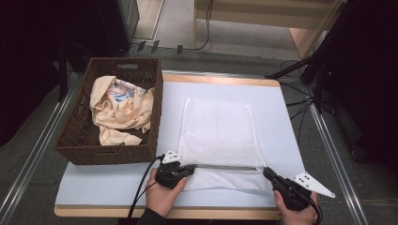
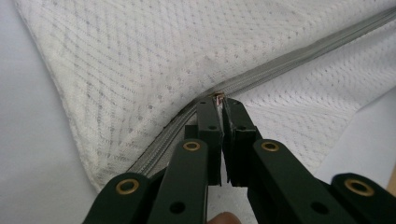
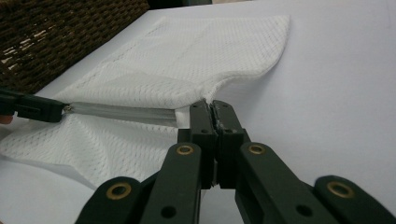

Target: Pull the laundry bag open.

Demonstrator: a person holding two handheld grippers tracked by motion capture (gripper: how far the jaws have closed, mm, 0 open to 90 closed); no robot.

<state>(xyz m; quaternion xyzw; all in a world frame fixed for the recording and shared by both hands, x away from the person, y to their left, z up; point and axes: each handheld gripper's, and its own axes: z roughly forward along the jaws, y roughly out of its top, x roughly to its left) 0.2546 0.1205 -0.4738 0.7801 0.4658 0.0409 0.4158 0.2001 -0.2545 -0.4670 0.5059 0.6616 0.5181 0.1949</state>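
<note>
From the high view, the mesh laundry bag [image 1: 217, 136] lies flat on the table [image 1: 281, 117], its zipper [image 1: 225, 167] running straight across between the left gripper [image 1: 189, 169] and right gripper [image 1: 268, 173].

Left gripper view: jaws pinched tight on the zipper pull [image 2: 217, 97], track stretching away to the upper right.

Right gripper view: jaws clamped on the bag's edge [image 3: 212, 99], so any pull looks set to run along that line.

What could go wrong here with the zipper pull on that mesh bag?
1. The left gripper pinches only the small zipper tab; it could slip out.
2. The right gripper clamps just the mesh bag's edge; the thin fabric may slide or stretch.
3. Bunched mesh beside the zipper could snag.
</note>
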